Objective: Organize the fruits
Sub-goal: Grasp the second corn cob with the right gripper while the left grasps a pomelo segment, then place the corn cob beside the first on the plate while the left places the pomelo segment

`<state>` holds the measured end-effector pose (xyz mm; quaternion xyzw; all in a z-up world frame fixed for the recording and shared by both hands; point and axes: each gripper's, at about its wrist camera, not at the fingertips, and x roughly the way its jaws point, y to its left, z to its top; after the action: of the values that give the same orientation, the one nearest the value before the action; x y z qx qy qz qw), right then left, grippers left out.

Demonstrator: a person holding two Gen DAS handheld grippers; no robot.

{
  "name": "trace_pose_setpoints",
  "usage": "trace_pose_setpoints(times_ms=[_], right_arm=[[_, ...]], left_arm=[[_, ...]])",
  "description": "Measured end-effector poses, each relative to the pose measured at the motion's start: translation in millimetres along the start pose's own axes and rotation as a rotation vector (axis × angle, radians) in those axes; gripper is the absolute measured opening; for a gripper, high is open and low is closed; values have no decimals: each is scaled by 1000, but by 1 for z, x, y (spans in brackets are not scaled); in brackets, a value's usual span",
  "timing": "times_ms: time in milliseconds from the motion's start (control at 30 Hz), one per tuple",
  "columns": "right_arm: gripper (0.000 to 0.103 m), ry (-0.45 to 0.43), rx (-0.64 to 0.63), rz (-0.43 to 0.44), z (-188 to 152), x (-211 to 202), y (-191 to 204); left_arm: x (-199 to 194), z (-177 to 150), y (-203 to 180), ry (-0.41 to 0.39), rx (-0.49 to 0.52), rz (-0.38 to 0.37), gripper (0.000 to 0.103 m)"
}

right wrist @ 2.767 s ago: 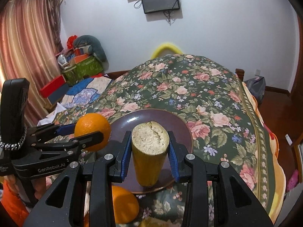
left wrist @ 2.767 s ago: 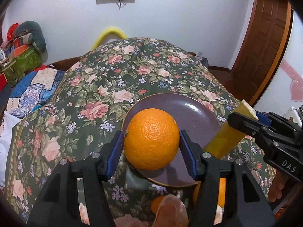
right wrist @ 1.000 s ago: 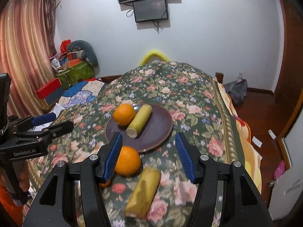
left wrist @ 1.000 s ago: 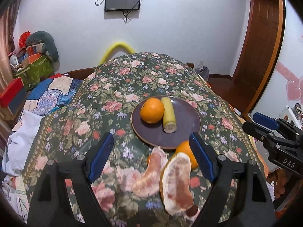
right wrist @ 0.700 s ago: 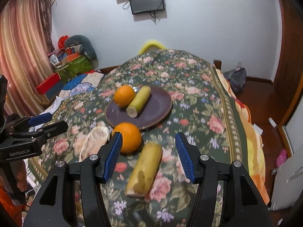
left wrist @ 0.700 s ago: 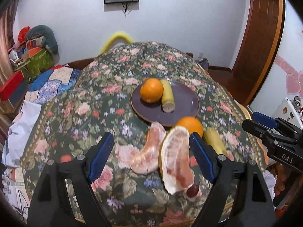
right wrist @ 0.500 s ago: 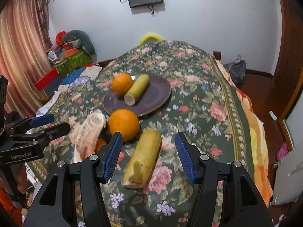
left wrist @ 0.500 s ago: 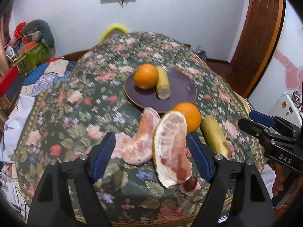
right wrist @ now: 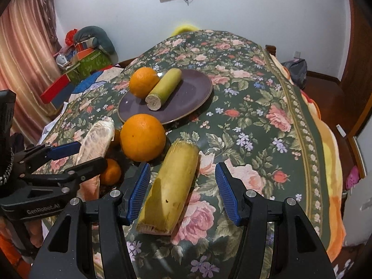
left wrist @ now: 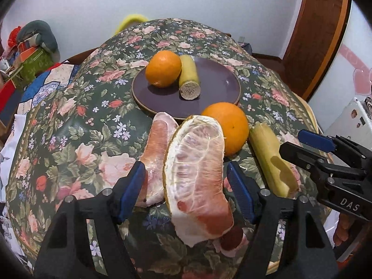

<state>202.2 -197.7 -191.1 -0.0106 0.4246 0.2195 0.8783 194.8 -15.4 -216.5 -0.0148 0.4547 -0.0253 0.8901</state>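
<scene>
- Two pomelo wedges show in the left wrist view: the left gripper is spread around the nearer pomelo wedge, not pinching; an orange and a cane piece lie touching on the plate.
- Right wrist view: the right gripper is spread, straddling the loose cane piece on the floral cloth, beside a loose orange.

Your left gripper is spread wide, its blue pads either side of the near pomelo segment without touching it. Your right gripper, to the right of that segment, is likewise wide open, fingers clear of any contact.
</scene>
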Motion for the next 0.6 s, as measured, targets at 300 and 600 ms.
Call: trace_pose_setpoints(times_ms=[300,600], right_arm=[[54,47,-3,22,-2,21,4],[47,78,0,20,-1,38,8]], left_arm=[[5,0,4,-16,2,-20,54],[1,1,7,-28,2,-31,51]])
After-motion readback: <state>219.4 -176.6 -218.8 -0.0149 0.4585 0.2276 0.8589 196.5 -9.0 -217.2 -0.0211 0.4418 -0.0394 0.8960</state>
